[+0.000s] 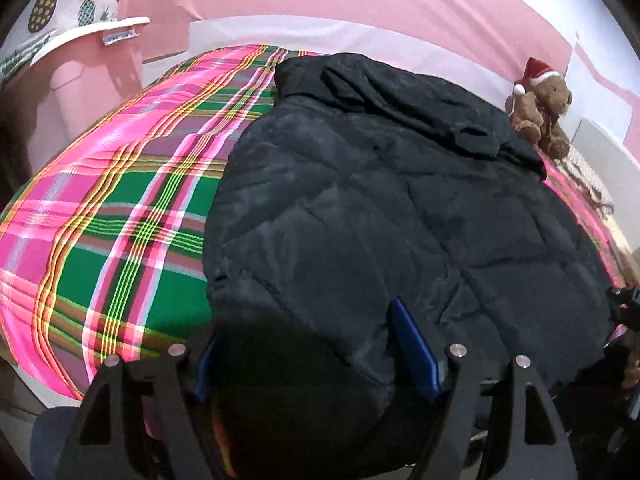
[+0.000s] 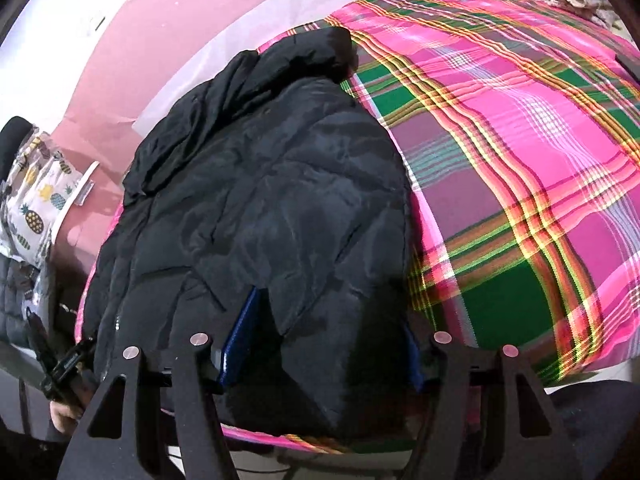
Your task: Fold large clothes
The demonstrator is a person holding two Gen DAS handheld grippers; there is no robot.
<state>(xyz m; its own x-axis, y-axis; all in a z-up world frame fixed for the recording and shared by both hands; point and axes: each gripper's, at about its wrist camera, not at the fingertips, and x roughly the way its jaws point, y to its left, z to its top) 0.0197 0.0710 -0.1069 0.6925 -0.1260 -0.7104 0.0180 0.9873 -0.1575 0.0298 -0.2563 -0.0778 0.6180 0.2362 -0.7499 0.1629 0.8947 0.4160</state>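
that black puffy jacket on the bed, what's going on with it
A person is folding the black quilted jacket on the plaid bedspread, with a two-finger gripper in each hand. The left gripper and the right gripper each have a bunch of the jacket's near edge between their blue pads. The jacket lies lengthwise, its far end bunched toward the wall. A teddy bear in a red hat sits at the bed's far corner.

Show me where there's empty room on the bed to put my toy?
Bare plaid blanket lies on both sides of the black puffy jacket: one patch toward the pink wall, a bigger one toward the teddy bear. The middle and near edge are crowded.
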